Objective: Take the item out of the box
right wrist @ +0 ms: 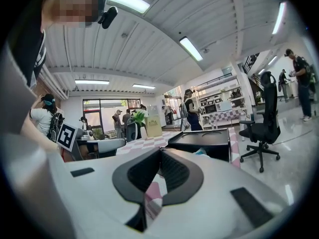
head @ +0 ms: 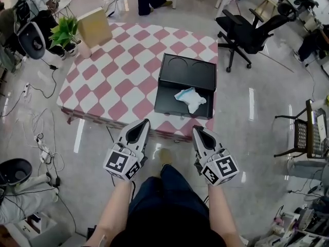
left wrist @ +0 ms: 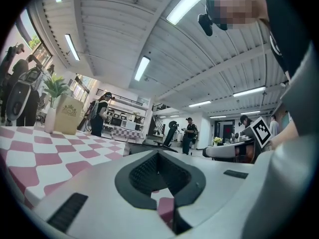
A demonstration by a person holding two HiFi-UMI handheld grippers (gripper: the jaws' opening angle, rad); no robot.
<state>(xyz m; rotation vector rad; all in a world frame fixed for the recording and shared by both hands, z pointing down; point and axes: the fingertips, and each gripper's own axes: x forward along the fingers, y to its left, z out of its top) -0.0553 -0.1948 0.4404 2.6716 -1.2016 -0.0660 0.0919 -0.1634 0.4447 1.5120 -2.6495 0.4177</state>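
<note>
An open black box (head: 177, 107) lies on the near right part of a low table covered in a pink and white checked cloth (head: 110, 86); its lid (head: 187, 71) is folded back on the far side. A crumpled white and light blue item (head: 189, 98) rests inside. Both grippers hang in front of the table's near edge, close to my body and apart from the box. My left gripper (head: 144, 122) and right gripper (head: 197, 130) are shut and empty. In the right gripper view the box (right wrist: 202, 142) shows just past the closed jaws (right wrist: 160, 151). The left gripper (left wrist: 159, 152) points low over the cloth.
A black office chair (head: 247, 32) stands right of the table. A beige carton (head: 94, 27) and a potted plant (head: 64, 32) sit at the table's far left corner. Cables (head: 43, 148) trail on the floor at left, a folding chair (head: 306, 133) stands at right, and people stand in the background.
</note>
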